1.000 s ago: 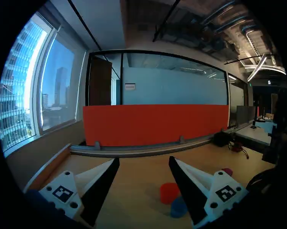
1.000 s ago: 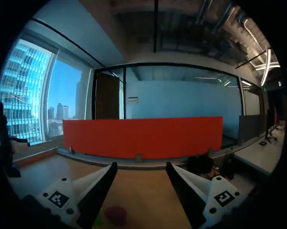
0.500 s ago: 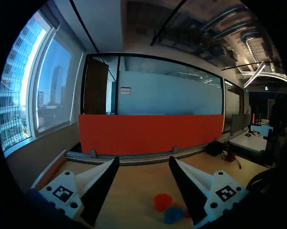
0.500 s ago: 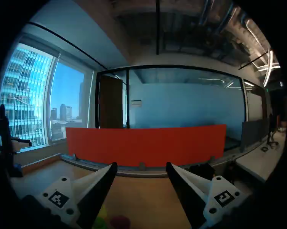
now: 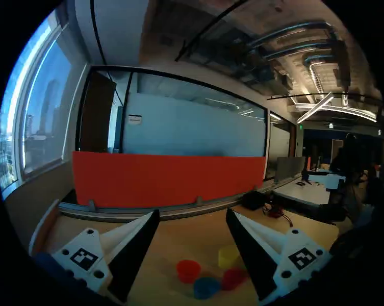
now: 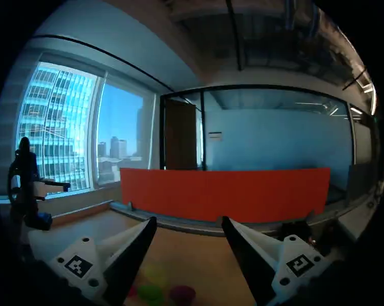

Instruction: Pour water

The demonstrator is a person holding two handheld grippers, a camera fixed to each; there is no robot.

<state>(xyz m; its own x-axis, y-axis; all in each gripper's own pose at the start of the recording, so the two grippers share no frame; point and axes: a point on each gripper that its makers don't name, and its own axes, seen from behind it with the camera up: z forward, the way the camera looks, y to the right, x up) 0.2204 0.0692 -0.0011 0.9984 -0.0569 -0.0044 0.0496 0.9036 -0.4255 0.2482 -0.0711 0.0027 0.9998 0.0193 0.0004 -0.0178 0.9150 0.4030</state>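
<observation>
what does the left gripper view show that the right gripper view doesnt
Left gripper view: a red cup, a blue cup and a white desk off to the right. Right gripper view: a green cup, a magenta cup and a black stand beside the window. Shared: the orange partition, the wooden table, and the left gripper and right gripper, each with jaws open and empty.
</observation>
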